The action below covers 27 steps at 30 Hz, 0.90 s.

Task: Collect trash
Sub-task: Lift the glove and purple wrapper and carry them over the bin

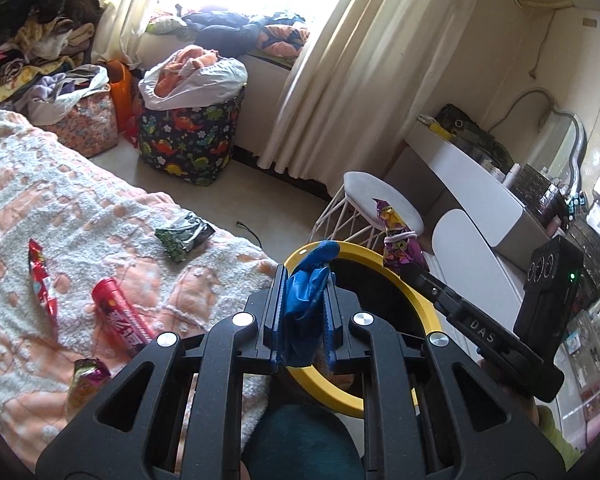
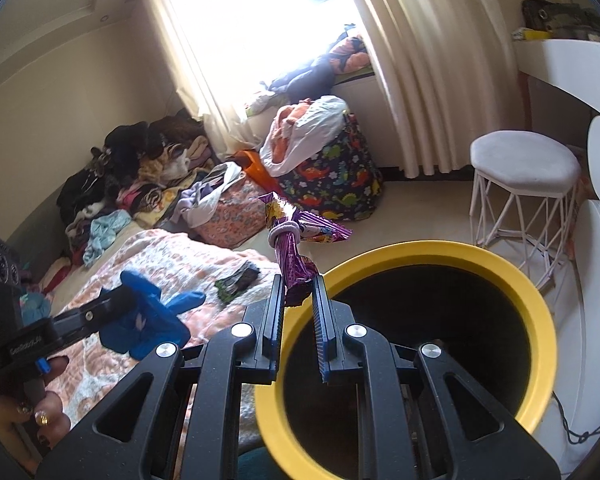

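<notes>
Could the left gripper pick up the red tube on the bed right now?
Probably not: the left gripper is shut on a blue glove. The red tube lies uncovered on the bed.

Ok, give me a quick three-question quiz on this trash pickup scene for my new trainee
1. True or false: the left gripper is shut on a blue glove.
2. What does the right gripper hold? A) a red tube B) a purple snack wrapper C) nothing
3. Fill in: the bin beside the bed has a ____ rim.

Key: 1 true. 2 B. 3 yellow. The red tube lies on the bed.
</notes>
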{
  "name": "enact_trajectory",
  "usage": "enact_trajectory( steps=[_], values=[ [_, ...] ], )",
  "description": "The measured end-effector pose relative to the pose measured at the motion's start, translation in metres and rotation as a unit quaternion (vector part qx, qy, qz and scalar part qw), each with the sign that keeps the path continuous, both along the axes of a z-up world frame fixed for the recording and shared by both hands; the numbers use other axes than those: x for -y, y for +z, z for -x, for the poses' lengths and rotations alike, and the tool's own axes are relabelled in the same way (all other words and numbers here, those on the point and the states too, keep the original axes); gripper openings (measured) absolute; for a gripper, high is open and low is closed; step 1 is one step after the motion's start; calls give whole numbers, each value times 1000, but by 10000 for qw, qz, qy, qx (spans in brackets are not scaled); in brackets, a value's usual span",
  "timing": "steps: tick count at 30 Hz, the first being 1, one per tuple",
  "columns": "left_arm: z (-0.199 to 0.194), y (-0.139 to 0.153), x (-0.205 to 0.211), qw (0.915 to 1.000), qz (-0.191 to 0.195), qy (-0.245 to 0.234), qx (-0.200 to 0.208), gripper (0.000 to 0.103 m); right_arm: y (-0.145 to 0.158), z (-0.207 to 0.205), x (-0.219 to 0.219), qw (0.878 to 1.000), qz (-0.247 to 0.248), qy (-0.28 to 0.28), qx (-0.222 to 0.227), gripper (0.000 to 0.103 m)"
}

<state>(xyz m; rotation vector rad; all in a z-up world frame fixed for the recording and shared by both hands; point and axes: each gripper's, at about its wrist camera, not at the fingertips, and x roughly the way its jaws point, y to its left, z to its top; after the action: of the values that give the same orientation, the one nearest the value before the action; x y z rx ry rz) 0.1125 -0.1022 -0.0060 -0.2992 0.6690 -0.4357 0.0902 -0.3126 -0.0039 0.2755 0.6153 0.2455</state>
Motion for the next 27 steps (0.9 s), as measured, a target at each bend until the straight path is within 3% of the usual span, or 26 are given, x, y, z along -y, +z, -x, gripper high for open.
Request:
enact_trajectory(
  steps=[27],
  values=[
    [0, -31, 70, 9963, -394, -737, -178, 10, -21, -10, 56, 9969, -231, -608, -446, 14]
  ],
)
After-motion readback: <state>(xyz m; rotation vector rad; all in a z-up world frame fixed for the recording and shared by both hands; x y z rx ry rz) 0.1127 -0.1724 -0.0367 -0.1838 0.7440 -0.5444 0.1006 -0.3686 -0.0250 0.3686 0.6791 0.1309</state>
